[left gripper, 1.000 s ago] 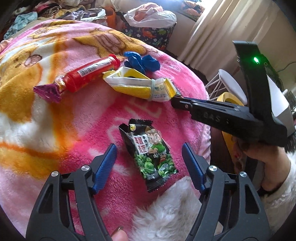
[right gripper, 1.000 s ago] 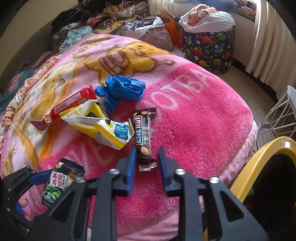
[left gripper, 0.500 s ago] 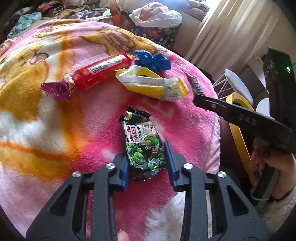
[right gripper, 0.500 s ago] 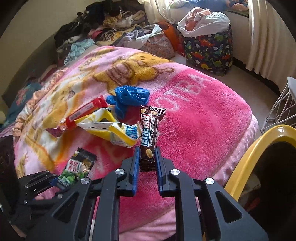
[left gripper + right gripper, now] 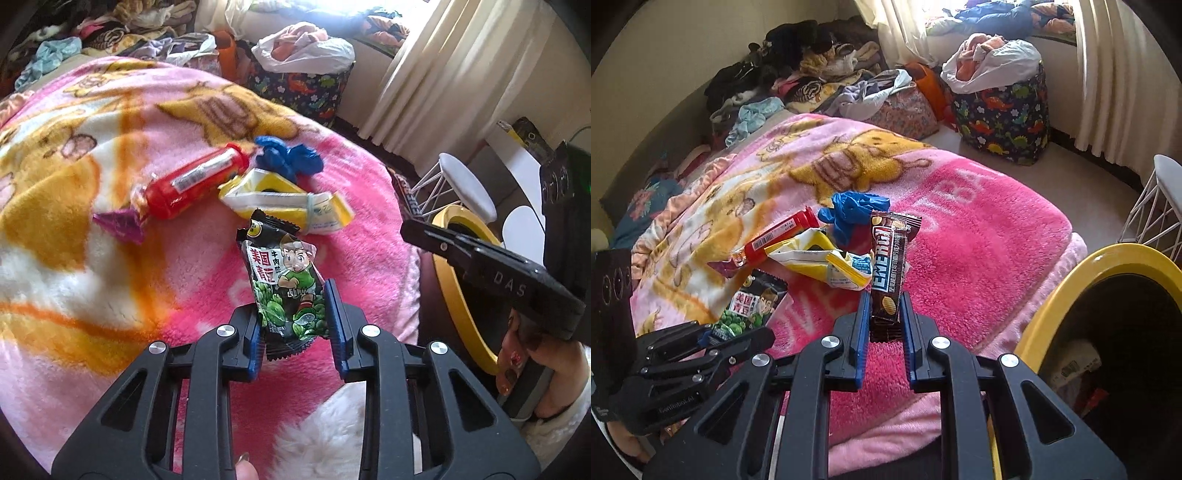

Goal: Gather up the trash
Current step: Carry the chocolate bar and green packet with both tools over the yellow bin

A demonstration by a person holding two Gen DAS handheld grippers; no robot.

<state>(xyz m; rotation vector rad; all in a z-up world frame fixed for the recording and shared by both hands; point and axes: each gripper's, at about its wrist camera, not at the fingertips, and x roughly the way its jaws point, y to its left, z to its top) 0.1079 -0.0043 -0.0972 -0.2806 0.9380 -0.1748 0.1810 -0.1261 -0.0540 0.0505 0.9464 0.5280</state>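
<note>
A: Where is the trash?

B: Two pieces are off the pink blanket (image 5: 990,258). The green pea snack packet (image 5: 286,284) stands nearly upright in the left tool (image 5: 295,325), whose blue pads have just been closing and now pinch its lower end. The brown energy bar wrapper (image 5: 888,269) stands upright in the right tool (image 5: 884,325), clamped tight at its bottom end.

A: And what lies loose?

B: Three things, all on the blanket beyond the pea packet. The yellow-and-white bag (image 5: 288,199) lies just behind it. The red tube wrapper (image 5: 192,184) with a purple twisted end lies to the left of that bag, touching it or nearly so. The crumpled blue plastic bag (image 5: 288,158) sits at the bag's far edge, against it.

A: Where does the bin stand?

B: The yellow-rimmed bin (image 5: 1071,280) is off the blanket's right edge, below the bed's level, with scraps showing inside it. In the left wrist view the right tool's black body reaches across in front of that rim, with a hand (image 5: 524,365) under it.

A: Anything beyond?

B: A dinosaur-print basket (image 5: 1004,118) full of clothes on the floor past the blanket's far corner, by the curtains (image 5: 1115,74). A white wire stool (image 5: 465,184) stands behind the bin.
</note>
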